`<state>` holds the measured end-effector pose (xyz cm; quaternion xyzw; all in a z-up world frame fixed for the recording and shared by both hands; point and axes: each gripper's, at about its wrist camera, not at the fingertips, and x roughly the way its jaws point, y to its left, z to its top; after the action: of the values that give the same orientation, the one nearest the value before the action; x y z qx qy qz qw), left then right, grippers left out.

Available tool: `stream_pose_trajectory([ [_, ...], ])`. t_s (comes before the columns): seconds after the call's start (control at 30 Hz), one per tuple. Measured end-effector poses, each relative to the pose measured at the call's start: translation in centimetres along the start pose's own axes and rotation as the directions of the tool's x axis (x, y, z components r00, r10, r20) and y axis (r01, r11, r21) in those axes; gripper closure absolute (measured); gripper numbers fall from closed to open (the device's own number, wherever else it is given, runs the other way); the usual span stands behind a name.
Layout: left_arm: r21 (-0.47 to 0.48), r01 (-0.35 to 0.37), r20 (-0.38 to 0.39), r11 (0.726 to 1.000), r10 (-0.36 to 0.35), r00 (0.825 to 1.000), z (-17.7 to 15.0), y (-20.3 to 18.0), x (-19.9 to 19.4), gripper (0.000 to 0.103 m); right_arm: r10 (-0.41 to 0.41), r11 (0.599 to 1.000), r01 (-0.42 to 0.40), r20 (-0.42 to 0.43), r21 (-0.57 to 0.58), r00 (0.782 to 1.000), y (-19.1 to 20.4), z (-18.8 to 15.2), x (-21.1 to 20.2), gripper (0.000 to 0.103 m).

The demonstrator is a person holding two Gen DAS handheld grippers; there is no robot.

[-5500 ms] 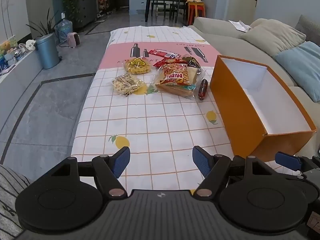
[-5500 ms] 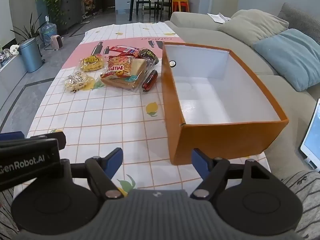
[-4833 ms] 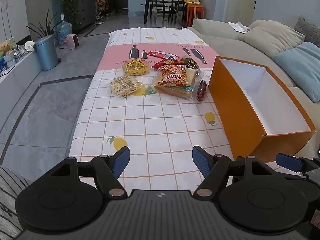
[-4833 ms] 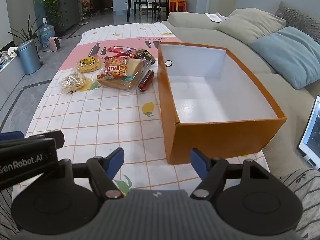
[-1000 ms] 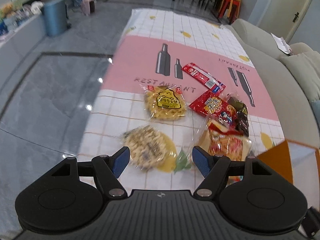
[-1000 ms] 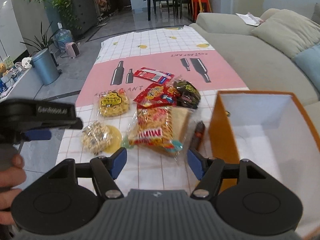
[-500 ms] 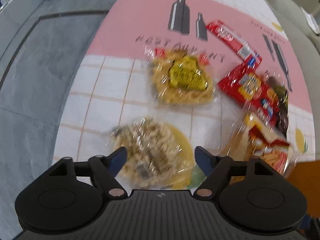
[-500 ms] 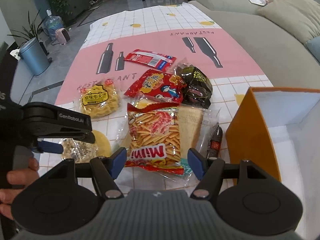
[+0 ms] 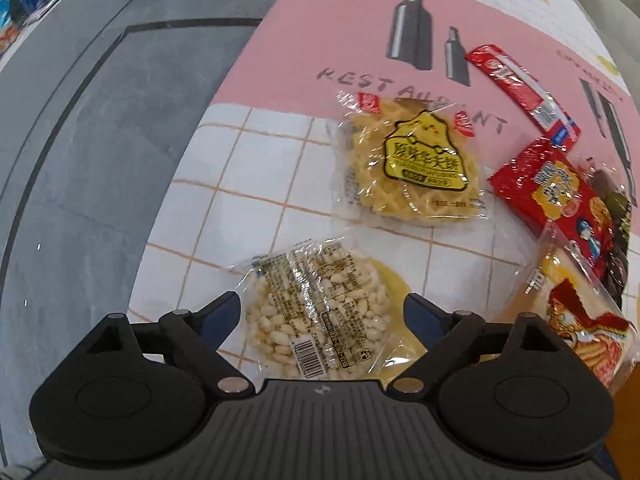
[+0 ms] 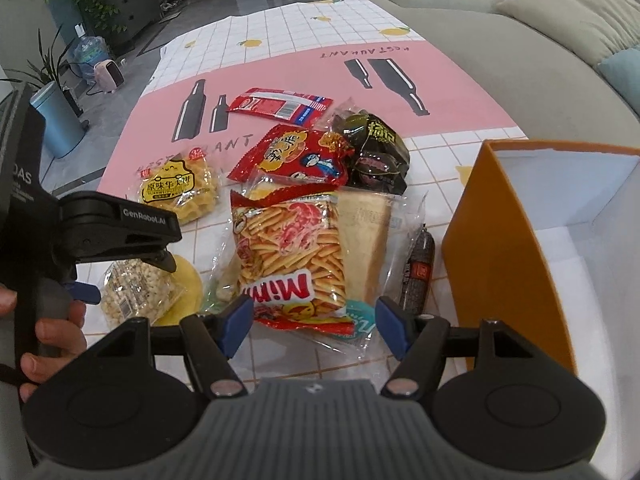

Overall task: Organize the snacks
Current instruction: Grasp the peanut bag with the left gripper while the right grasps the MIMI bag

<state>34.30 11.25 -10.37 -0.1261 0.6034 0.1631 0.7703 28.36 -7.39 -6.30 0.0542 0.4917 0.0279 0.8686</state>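
Observation:
A clear packet of puffed rice cake (image 9: 320, 312) lies on the checked tablecloth (image 9: 248, 184). My left gripper (image 9: 322, 306) points steeply down over it, and its jaws are opening. The packet sits between them with a gap at each pad. In the right wrist view the same rice cake packet (image 10: 136, 288) shows at the left. My right gripper (image 10: 314, 316) is open, hovering over the near end of the Mimi shrimp-stick bag (image 10: 292, 248), not pressing on it. The orange box (image 10: 504, 240), white inside, stands to the right.
A yellow waffle packet (image 9: 412, 168), a red snack bag (image 10: 296, 156), a long red sachet (image 10: 280, 106), a dark packet (image 10: 372, 156) and a sausage stick (image 10: 418, 264) crowd the cloth. The table edge drops to grey floor (image 9: 80, 160) on the left. A sofa (image 10: 520, 52) lies right.
Both grippers came down and forward onto the snack pile. The left one tipped downward over the rice cake packet and its jaws spread wider. The right jaws kept their width.

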Motion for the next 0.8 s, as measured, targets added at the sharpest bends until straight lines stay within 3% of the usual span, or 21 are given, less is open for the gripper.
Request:
stream_pose_trajectory([
  [0.13, -0.035, -0.013, -0.101, 0.999, 0.009, 0.995, 0.2, -0.1, 2.1, 0.0, -0.004, 1.0, 0.004, 0.005, -0.003, 1.0, 0.3, -0.2, 0.0, 0.037],
  [0.3, -0.037, -0.014, -0.041, 0.999, 0.013, 0.999, 0.1, 0.0, 1.5, 0.0, -0.012, 1.0, 0.012, 0.007, -0.008, 1.0, 0.3, -0.6, -0.3, 0.037],
  [0.33, -0.024, -0.012, -0.029, 1.0, 0.011, 1.0, 0.0, 0.0, 1.2, 0.006, -0.017, 1.0, 0.017, 0.011, -0.014, 1.0, 0.3, -0.6, -0.2, 0.037],
  [0.43, 0.01, -0.002, -0.024, 1.0, 0.002, 1.0, -0.2, -0.2, 0.8, 0.011, -0.029, 0.999, 0.03, 0.03, -0.028, 0.999, 0.3, -0.5, -0.2, 0.037],
  [0.7, 0.062, 0.025, 0.029, 0.998, -0.027, 0.999, -0.8, -0.2, -0.8, 0.011, -0.013, 0.999, 0.016, 0.067, -0.041, 0.998, 0.2, 0.9, 0.8, 0.037],
  [0.8, 0.095, 0.043, 0.072, 0.995, -0.05, 0.996, -1.1, 0.3, -1.8, 0.011, -0.065, 0.995, 0.069, 0.059, -0.071, 0.996, 1.4, 1.4, 1.9, 0.037],
])
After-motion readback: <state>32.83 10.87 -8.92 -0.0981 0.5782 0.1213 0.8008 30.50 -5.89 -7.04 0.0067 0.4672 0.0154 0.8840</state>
